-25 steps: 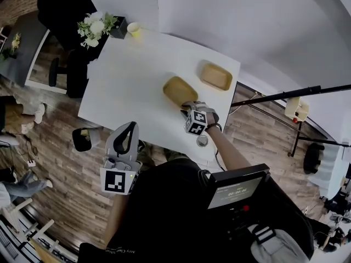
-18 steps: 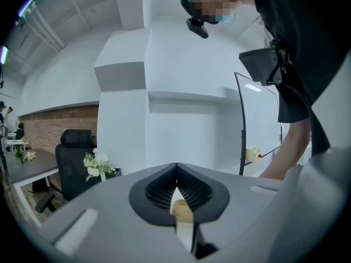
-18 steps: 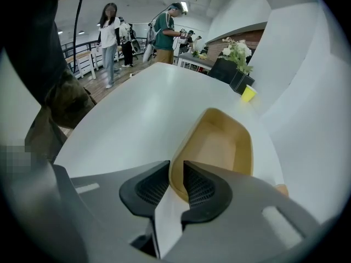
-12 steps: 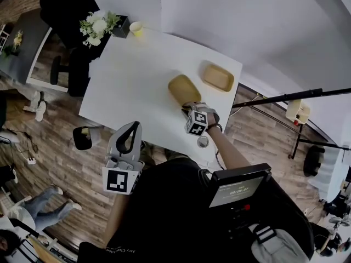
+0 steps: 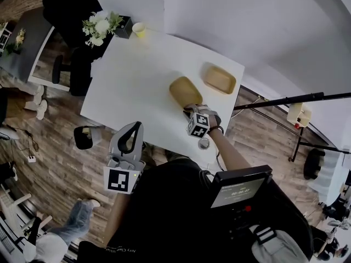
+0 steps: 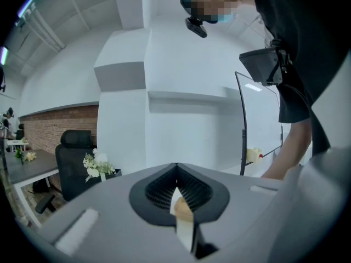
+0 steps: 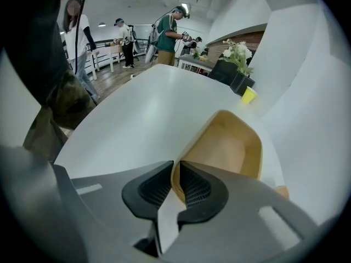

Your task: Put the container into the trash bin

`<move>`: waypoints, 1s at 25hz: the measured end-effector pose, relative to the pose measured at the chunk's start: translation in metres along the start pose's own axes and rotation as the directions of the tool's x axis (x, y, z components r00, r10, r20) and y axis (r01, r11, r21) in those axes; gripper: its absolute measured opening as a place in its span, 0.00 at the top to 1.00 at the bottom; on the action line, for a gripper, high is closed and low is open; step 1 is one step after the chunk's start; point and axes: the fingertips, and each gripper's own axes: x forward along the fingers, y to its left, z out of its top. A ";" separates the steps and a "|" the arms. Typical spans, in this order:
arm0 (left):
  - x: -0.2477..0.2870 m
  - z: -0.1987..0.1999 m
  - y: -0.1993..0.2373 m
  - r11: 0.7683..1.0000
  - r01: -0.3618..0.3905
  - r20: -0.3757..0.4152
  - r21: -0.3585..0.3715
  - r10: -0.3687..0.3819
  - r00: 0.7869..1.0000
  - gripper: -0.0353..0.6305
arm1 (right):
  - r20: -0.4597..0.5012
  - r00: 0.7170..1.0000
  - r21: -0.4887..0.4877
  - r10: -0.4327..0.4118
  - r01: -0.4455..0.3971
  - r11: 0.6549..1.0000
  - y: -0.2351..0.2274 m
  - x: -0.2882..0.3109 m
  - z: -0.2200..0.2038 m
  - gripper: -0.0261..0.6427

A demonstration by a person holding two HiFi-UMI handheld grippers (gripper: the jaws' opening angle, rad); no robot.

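Observation:
Two tan containers lie on the white table (image 5: 131, 75). The near one (image 5: 184, 90) (image 7: 230, 141) has its rim between the jaws of my right gripper (image 5: 190, 110) (image 7: 174, 177). Those jaws are closing and the pads (image 7: 194, 188) pinch the rim. The far container (image 5: 219, 79) sits beside it, toward the table's right edge. My left gripper (image 5: 134, 127) (image 6: 175, 175) hangs off the table's near edge with its jaws shut and nothing held. A small dark bin (image 5: 83, 137) stands on the wooden floor to its left.
A yellow cup (image 5: 139, 29) (image 7: 248, 95) and a flower pot (image 5: 98, 23) (image 7: 236, 53) stand at the table's far corner, beside a black chair (image 5: 66, 4). A small round object (image 5: 203, 143) lies at the near edge. A black stand (image 5: 285, 97) is on the right. People stand nearby.
My right gripper has stayed at the near container's rim. A person at the lower left of the floor has walked along. The left gripper has kept still.

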 end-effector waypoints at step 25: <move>-0.016 0.015 0.020 0.998 0.052 0.054 0.019 -0.053 0.997 0.94 | -0.043 0.998 0.046 -0.054 0.056 0.997 -0.002 -0.016 0.018 0.92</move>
